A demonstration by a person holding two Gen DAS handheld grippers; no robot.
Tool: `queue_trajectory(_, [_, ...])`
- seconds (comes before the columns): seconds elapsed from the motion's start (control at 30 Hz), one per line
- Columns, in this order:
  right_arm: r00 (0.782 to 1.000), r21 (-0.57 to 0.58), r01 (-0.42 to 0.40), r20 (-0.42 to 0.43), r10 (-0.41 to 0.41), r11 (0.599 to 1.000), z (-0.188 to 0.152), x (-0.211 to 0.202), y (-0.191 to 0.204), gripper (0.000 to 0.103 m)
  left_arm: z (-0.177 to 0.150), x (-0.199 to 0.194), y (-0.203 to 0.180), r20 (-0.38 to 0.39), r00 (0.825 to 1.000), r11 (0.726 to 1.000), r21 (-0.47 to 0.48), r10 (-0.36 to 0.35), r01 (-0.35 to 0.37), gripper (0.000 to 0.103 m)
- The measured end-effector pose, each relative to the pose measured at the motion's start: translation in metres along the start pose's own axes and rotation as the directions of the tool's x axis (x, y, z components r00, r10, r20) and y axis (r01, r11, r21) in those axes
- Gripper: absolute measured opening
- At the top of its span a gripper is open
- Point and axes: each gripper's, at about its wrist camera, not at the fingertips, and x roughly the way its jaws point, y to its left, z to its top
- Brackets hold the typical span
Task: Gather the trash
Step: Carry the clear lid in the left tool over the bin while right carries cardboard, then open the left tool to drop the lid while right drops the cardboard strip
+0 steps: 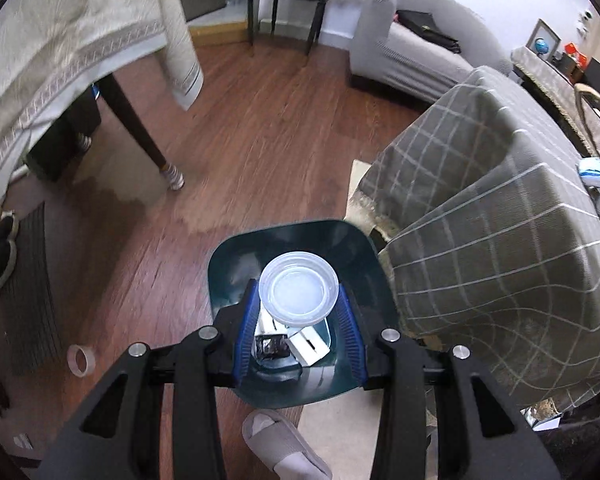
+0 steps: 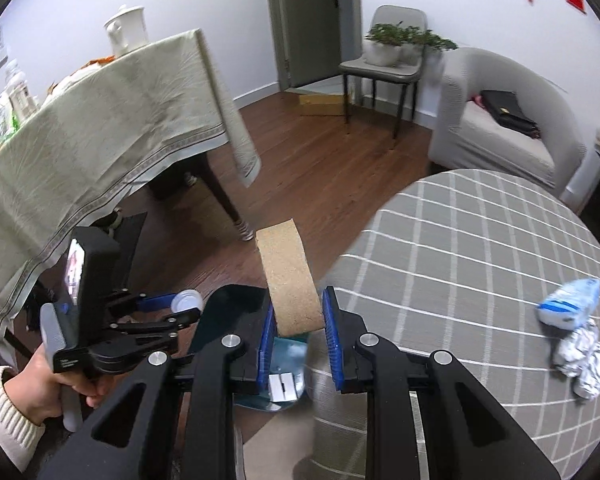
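Note:
My left gripper (image 1: 298, 292) is shut on a round clear plastic lid (image 1: 299, 289), held flat over the open dark green bin (image 1: 224, 264). White boxes (image 1: 308, 344) and a dark wrapper (image 1: 271, 346) lie in the bin. In the right wrist view the left gripper (image 2: 180, 306) is in a person's hand (image 2: 40, 388) at the left, with the lid (image 2: 188, 300) at its tips. My right gripper (image 2: 298, 304) is shut on a curved brown cork-like piece (image 2: 290, 276) that stands up from between the blue pads (image 2: 266, 332), above the bin (image 2: 236, 304) beside the table's edge.
A round table with a grey checked cloth (image 2: 460, 260) stands right of the bin; a blue-white crumpled wrapper (image 2: 568, 302) and crumpled foil (image 2: 580, 360) lie on it. A tape roll (image 1: 81, 360) and a grey slipper (image 1: 276, 440) are on the wooden floor. A cream-clothed table (image 2: 100, 128) is at the left.

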Motion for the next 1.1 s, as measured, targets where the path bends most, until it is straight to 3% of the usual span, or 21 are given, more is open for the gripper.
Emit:
queue_trajectory(0.27, [0.999, -0.029, -0.025, -0.043, 0.024, 0.999, 0.001, 0.023, 0.019, 0.023, -0.010, 0.028, 0.015, -0.089, 0.996, 1.000, -0.004, 0.002, -0.003, 0.042])
queue_trajectory(0.63, [0.993, -0.051, -0.053, -0.110, 0.048, 0.997, 0.002, 0.055, 0.039, 0.023, -0.028, 0.066, 0.013, -0.229, 0.973, 0.999, 0.042, 0.011, -0.001, 0.042])
queue_trajectory(0.9, [0.987, -0.056, -0.060, -0.150, 0.051, 0.997, -0.002, 0.073, 0.044, 0.023, -0.024, 0.063, 0.021, -0.213, 0.977, 1.000, 0.029, -0.003, 0.009, 0.044])
queue_trajectory(0.97, [0.986, -0.060, -0.059, -0.162, 0.049, 0.996, -0.004, 0.078, 0.045, 0.023, -0.023, 0.059, 0.022, -0.200, 0.980, 0.999, 0.030, -0.005, 0.011, 0.051])
queue_trajectory(1.1, [0.982, -0.055, -0.065, -0.179, 0.054, 0.996, -0.005, 0.085, 0.046, 0.023, -0.021, 0.052, 0.025, -0.182, 0.983, 1.000, 0.029, -0.006, 0.011, 0.052])
